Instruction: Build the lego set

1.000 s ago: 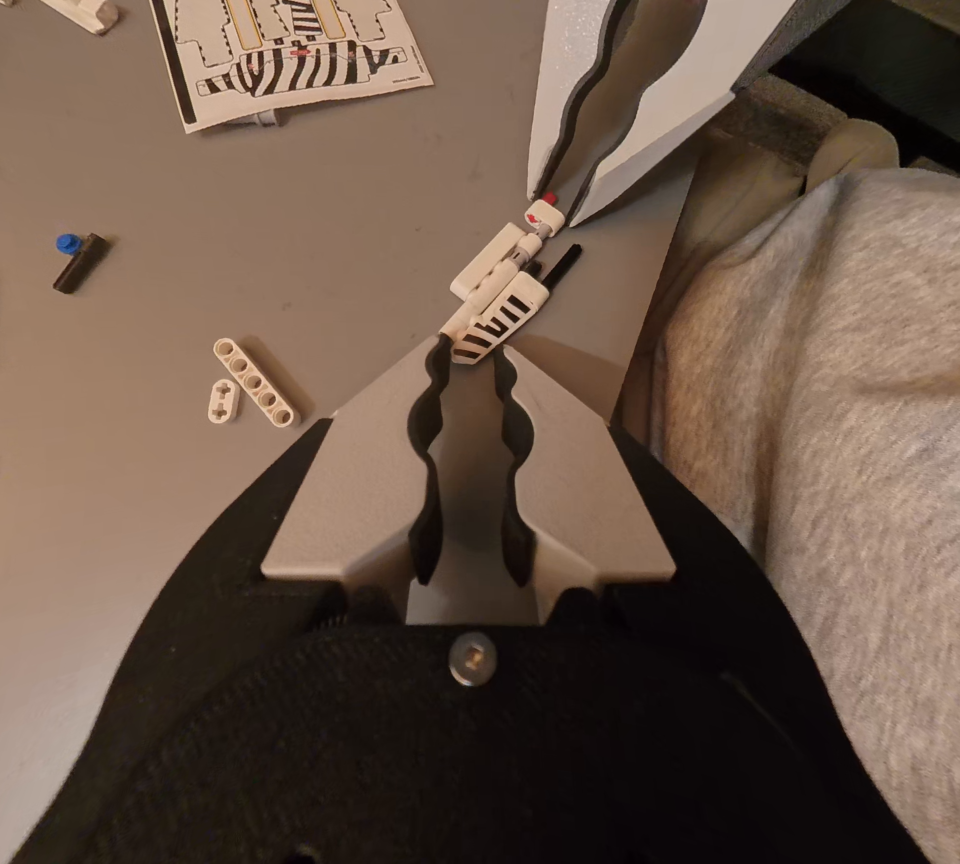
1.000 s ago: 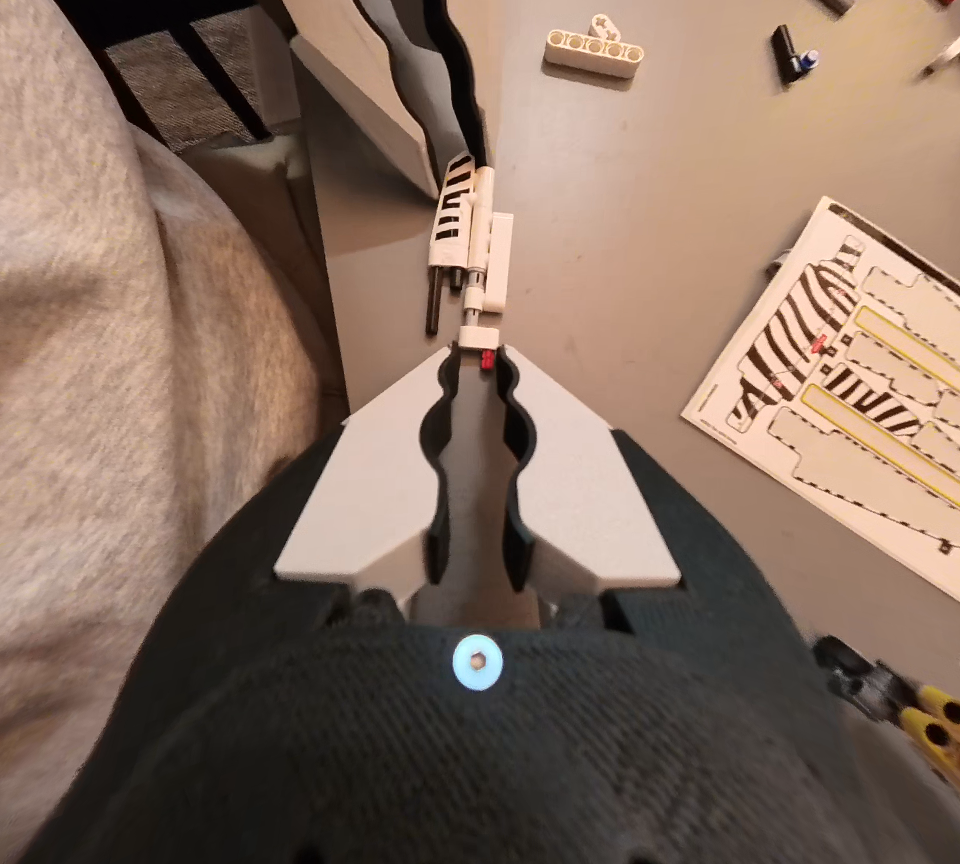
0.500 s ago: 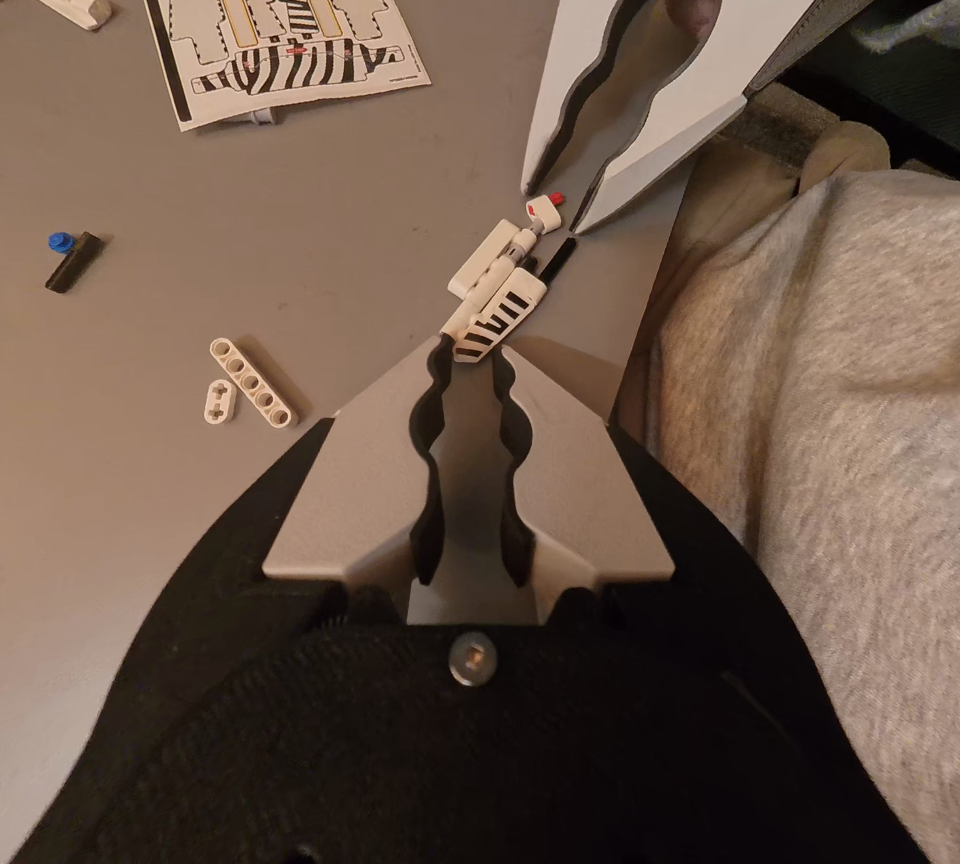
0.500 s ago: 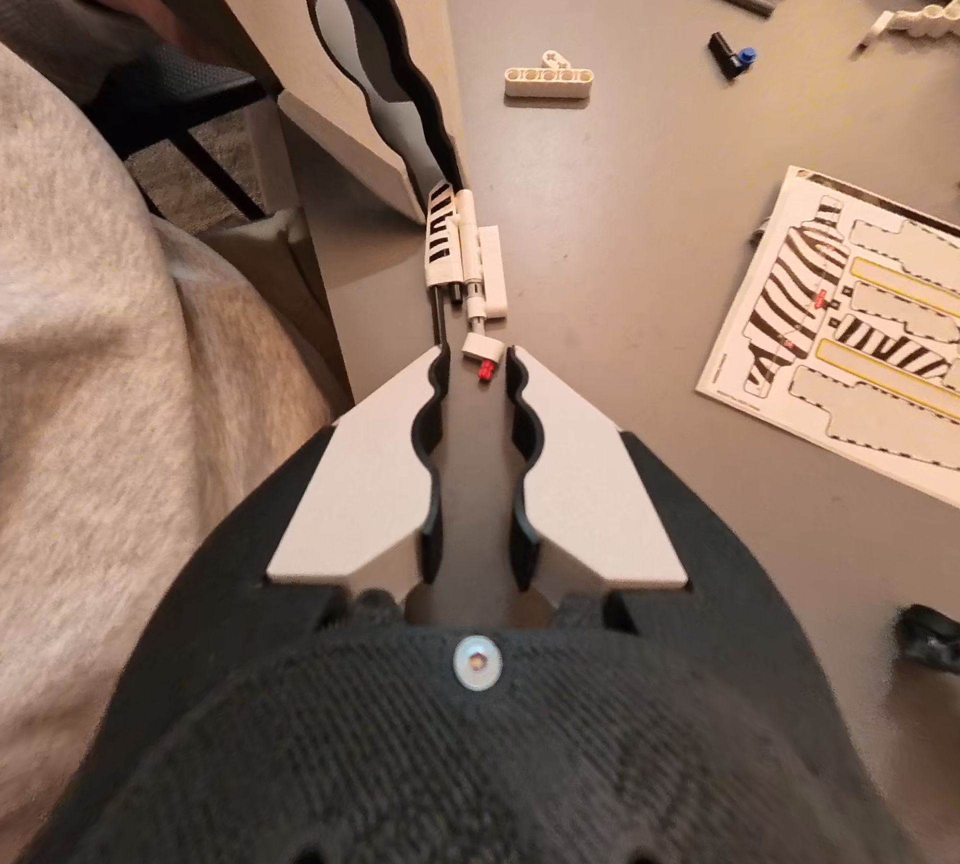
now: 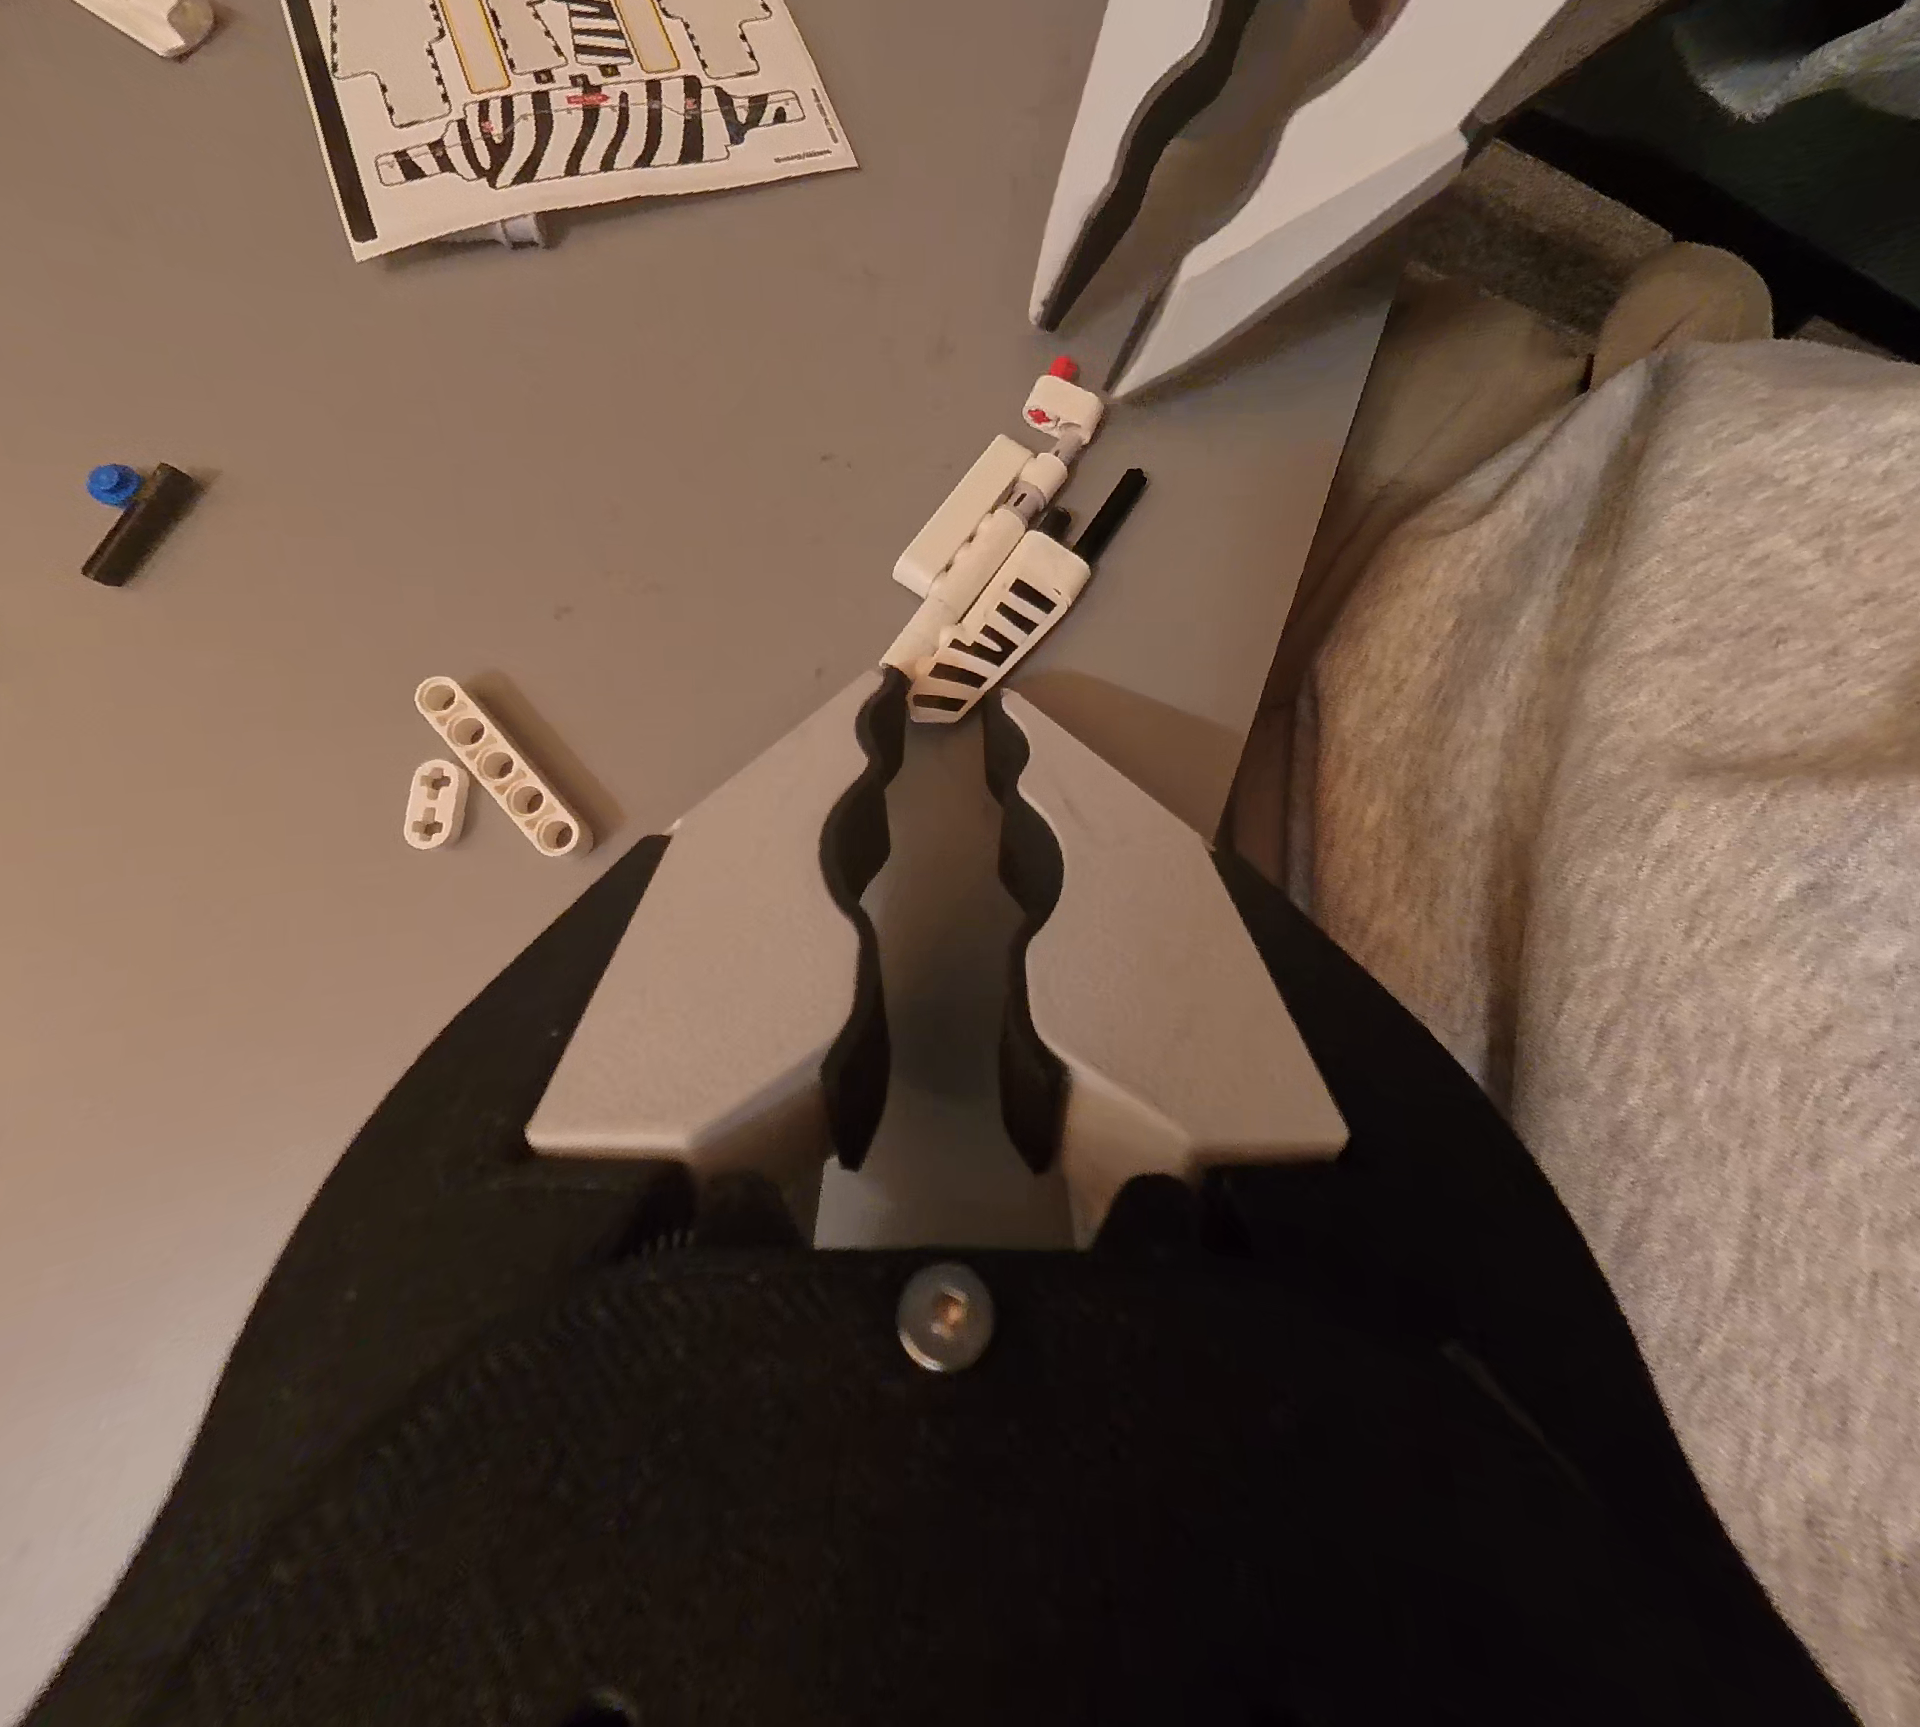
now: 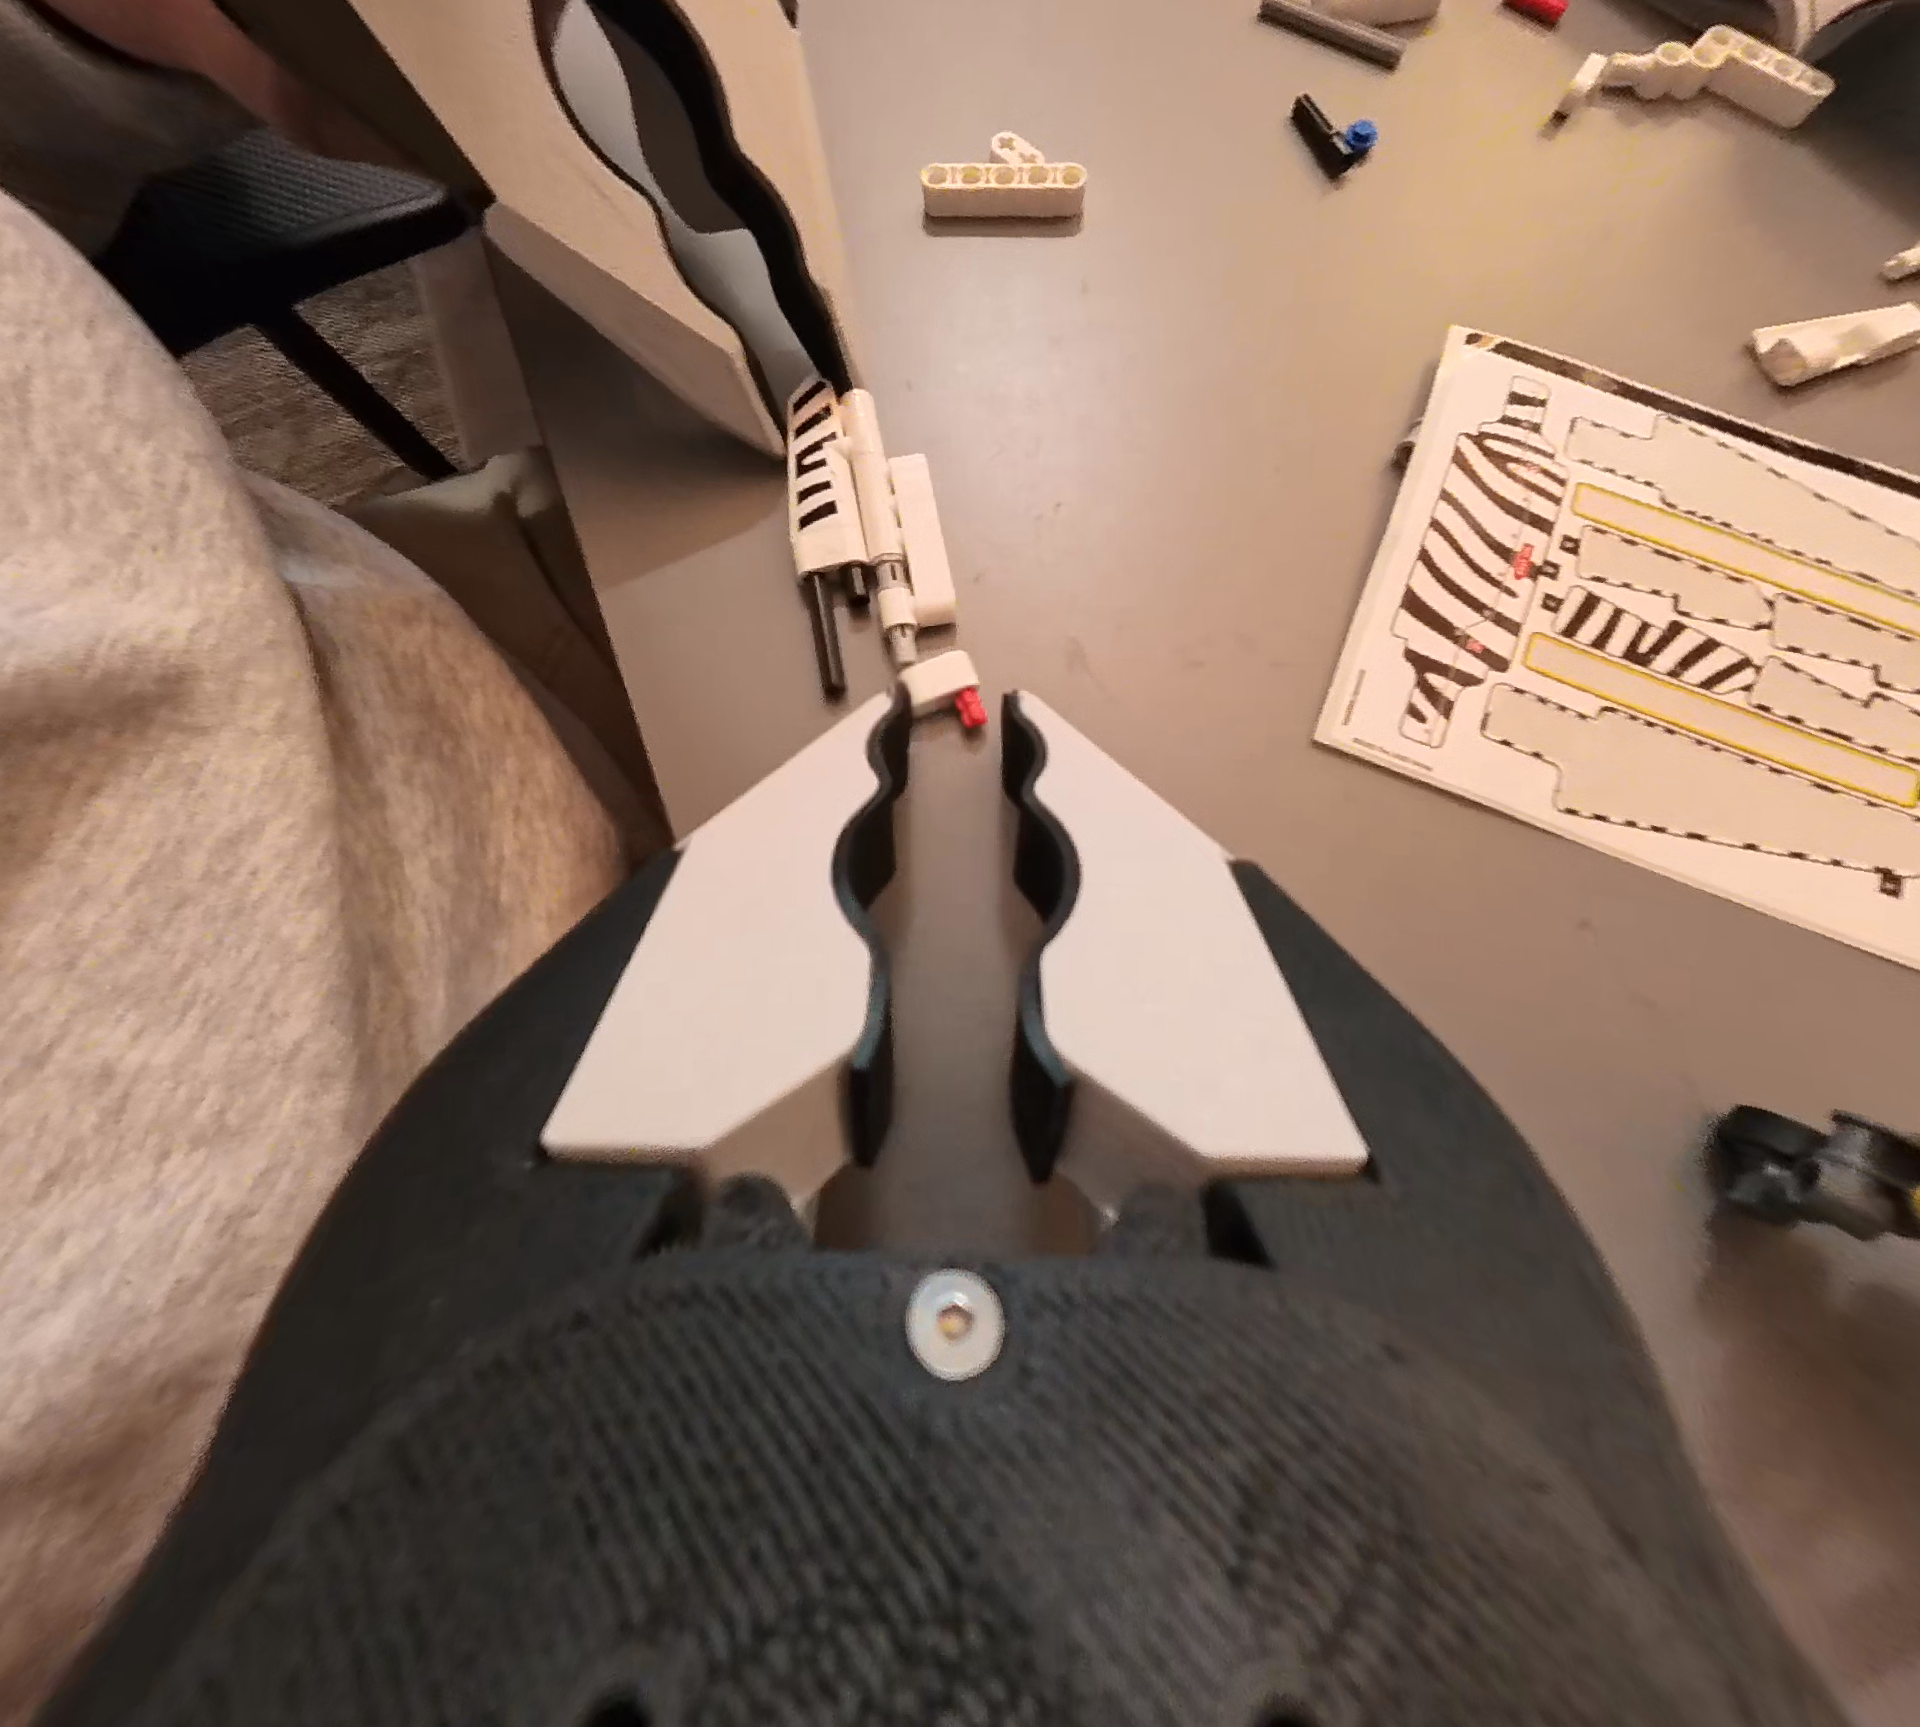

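Near the table [image 5: 623, 451] edge, our left gripper [image 5: 940, 706] grips the striped end of the lego assembly [image 5: 987, 555]. At its far end, our right gripper [image 6: 951, 709] stands released around the small white connector [image 6: 940, 676] with its red pin [image 6: 971, 707].

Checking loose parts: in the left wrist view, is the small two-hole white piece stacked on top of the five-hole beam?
No, the two-hole piece lies flat on the table beside the five-hole beam, not on it.
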`<state>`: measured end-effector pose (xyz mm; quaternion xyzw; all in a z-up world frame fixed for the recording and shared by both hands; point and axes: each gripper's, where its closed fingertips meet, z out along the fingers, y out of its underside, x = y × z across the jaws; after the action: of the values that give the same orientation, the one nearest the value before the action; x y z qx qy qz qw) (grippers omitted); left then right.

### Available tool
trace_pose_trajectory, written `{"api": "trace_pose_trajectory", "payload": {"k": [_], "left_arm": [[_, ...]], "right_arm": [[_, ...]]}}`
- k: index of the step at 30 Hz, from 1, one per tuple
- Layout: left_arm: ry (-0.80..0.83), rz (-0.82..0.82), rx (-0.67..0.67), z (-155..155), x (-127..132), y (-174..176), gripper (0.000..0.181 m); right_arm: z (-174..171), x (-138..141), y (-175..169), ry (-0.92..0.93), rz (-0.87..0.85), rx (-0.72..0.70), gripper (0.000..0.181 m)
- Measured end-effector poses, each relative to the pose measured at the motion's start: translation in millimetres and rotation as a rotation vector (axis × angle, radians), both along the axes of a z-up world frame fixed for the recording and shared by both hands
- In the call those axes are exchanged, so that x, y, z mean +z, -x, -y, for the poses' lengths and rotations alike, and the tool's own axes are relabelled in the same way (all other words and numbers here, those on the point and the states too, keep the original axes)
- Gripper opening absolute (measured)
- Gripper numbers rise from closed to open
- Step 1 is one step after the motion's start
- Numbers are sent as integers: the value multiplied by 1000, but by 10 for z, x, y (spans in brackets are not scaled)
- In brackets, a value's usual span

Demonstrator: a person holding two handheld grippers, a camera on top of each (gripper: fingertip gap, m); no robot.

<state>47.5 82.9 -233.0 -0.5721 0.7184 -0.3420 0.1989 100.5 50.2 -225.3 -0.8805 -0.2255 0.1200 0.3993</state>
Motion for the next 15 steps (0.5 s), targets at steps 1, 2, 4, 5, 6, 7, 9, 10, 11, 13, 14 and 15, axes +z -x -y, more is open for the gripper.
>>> {"api": "trace_pose_trajectory", "payload": {"k": [1,2,4,5,6,7,9,10,11,13,14,15], "left_arm": [[1,0,0,-1,0,0,13],[2,0,0,-1,-1,0,13],[3,-1,-1,0,-1,0,13],[3,-1,-1,1,0,0,13],[3,-1,-1,2,0,0,13],[2,0,-1,1,0,1,13],[-1,1,-1,1,0,0,12],[-2,1,-1,2,0,0,12],[-2,1,-2,2,0,0,13],[-1,1,-2,2,0,0,13],[0,1,-2,1,0,0,13],[1,0,-2,2,0,0,13]], "right_arm": [[10,6,23,-5,-5,9,18],[18,7,40,-7,-6,17,19],[32,-7,78,-8,-6,43,25],[34,-17,89,-8,-1,56,28],[34,-27,97,-9,3,72,29],[30,-37,99,-10,8,85,30],[16,-51,92,-4,5,105,30],[7,-47,90,-4,-2,115,29],[-3,-40,88,-6,-9,127,29],[-16,-35,77,-9,-9,150,27],[-19,-44,69,-7,-3,161,26],[-15,-57,65,-2,3,174,25]]}}
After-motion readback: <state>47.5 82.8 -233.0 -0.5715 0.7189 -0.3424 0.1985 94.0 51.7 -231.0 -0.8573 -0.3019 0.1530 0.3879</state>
